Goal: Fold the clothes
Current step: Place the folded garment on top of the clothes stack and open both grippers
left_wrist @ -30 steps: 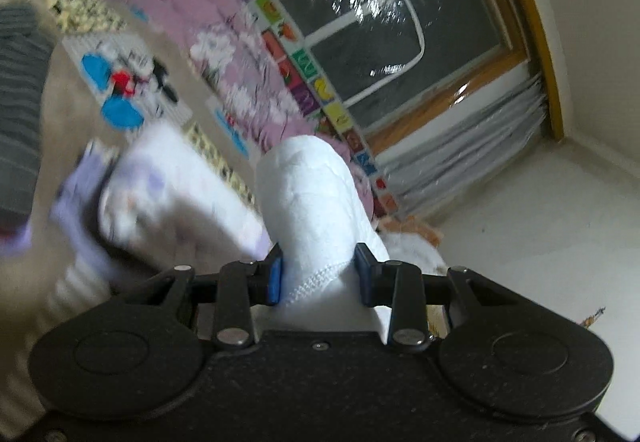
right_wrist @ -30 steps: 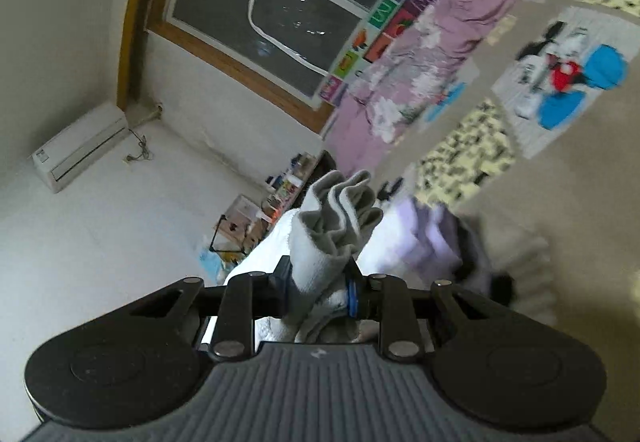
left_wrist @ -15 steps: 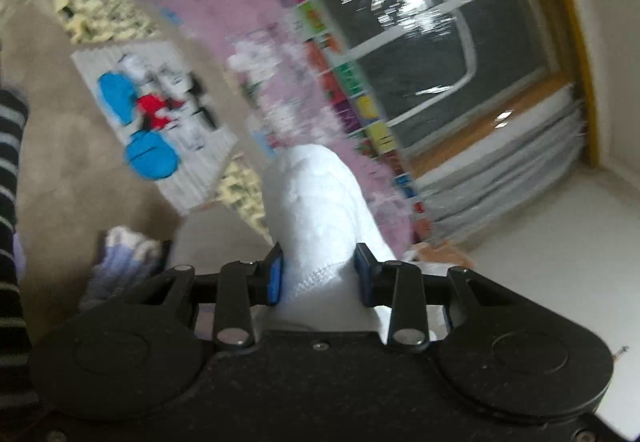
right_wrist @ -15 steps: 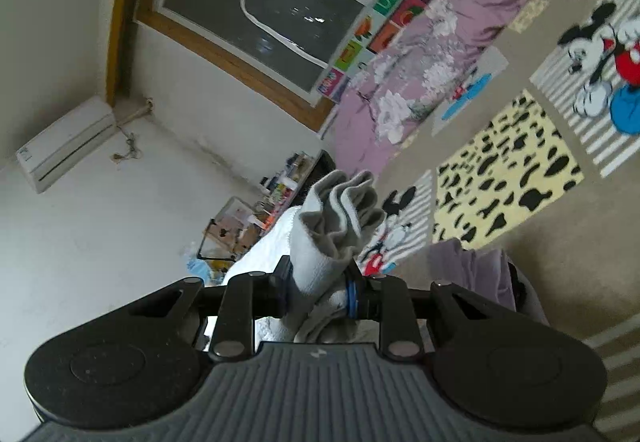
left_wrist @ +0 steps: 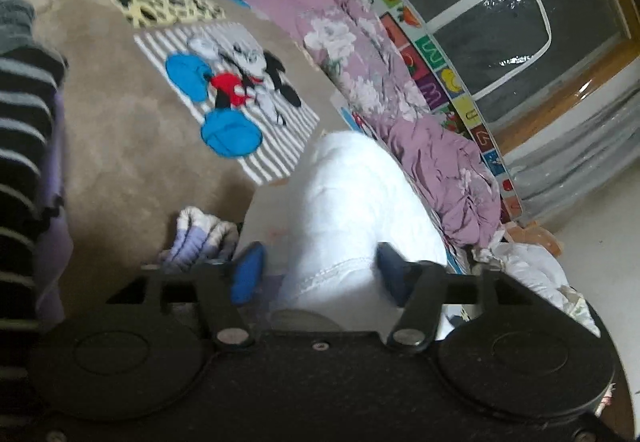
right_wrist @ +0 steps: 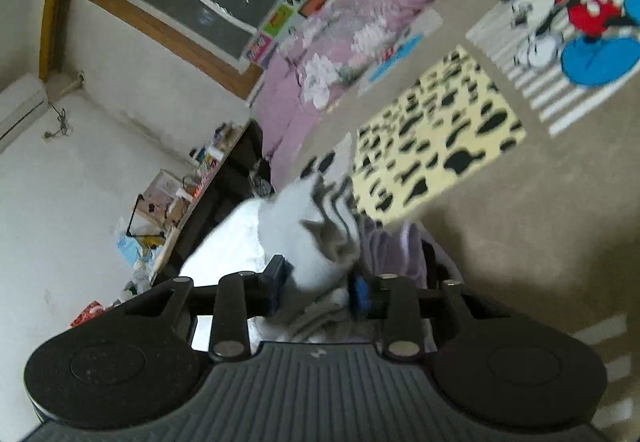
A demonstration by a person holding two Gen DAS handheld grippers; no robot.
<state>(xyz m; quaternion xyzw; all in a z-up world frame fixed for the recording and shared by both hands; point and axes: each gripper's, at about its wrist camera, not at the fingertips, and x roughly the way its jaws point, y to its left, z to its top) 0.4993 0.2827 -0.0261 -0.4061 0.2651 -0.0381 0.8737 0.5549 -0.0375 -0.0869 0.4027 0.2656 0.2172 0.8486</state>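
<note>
bare beige blanket (left_wrist: 120,146), purple quilt (left_wrist: 432,162) beyond
</note>
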